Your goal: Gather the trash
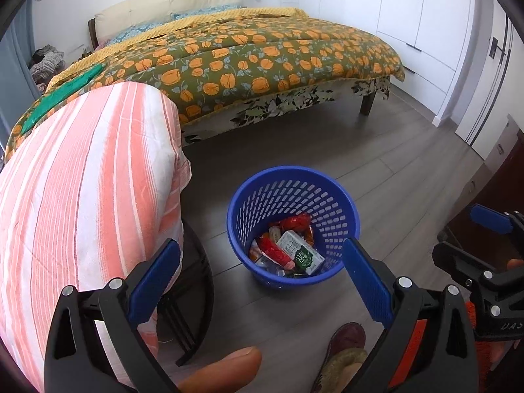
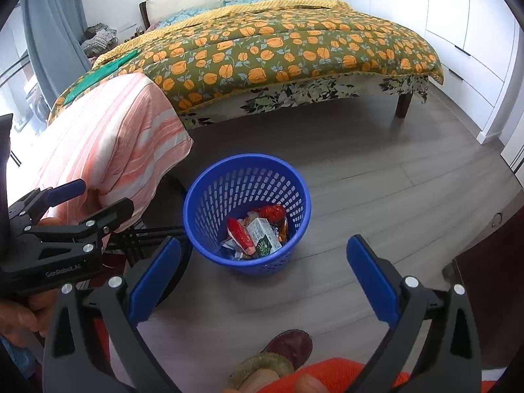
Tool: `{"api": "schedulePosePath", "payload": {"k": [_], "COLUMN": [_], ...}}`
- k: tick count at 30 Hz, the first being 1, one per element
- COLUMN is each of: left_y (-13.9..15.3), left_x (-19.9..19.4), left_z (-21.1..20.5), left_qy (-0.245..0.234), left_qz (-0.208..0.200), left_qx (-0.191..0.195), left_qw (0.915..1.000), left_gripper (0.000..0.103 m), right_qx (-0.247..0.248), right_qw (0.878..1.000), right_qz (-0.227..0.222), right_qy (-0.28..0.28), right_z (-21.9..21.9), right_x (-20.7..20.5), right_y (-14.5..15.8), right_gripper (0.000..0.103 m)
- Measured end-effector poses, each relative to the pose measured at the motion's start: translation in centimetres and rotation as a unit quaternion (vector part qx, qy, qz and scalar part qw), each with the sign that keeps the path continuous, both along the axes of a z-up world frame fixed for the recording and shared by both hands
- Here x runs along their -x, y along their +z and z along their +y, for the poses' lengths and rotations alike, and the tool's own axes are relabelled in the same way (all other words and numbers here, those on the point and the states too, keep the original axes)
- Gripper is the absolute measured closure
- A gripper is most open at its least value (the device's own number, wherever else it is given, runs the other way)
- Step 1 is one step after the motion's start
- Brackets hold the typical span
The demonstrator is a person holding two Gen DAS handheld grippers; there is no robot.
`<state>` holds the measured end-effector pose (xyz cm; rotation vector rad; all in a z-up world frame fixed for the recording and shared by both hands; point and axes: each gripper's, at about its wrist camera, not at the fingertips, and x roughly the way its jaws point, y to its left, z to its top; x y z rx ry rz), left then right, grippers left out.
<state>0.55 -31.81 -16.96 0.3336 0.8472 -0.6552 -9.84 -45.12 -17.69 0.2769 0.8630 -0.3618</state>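
The left tool (image 1: 262, 271) hangs above the floor with its two blue pads spread wide and nothing between them. A thumb (image 1: 222, 370) shows at the bottom edge of its view. The right tool (image 2: 262, 271) is likewise wide open and empty. Each tool also shows in the other's view: the right tool at the right edge of the left view, the left tool at the left edge of the right view, gripped by a hand (image 2: 19, 314).

Just ahead of both tools stands a blue basket (image 1: 340, 203) upright on the grey wood floor (image 1: 393, 177). The trash (image 1: 288, 249) lies in its bottom: a white and green carton (image 1: 299, 250), red wrappers (image 1: 296, 221) and some clear plastic. The pads do not touch the basket's rim.

Left of the basket, a striped pink and white cloth (image 1: 82, 180) drapes over a dark-framed chair (image 1: 193, 294); the chair's legs stand just beside the basket. A dark red shoe (image 2: 291, 344) rests on the floor at the near edge of both views.

Beyond the basket, well apart from it, is a bed (image 1: 262, 59) under a quilt with orange flowers, with a cream headboard (image 1: 170, 3) at its far end. White cupboards (image 1: 409, 9) line the wall to the right.
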Motion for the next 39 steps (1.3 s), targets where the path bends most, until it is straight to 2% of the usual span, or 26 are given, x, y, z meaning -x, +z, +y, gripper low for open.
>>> {"api": "schedulePosePath", "payload": {"k": [39], "left_y": [-0.37], "left_x": [-0.33], "left_z": [0.43], "left_qy": [0.007], "left_qz": [0.006], "left_qx": [-0.004], "left_qw": [0.9999], "left_gripper": [0.005], "right_qx": [0.001], "right_qw": [1.000], "right_qz": [0.009], "right_qy": [0.003], "right_z": [0.37], "right_x": [-0.32], "right_y": [-0.46], "right_gripper": [0.005]}}
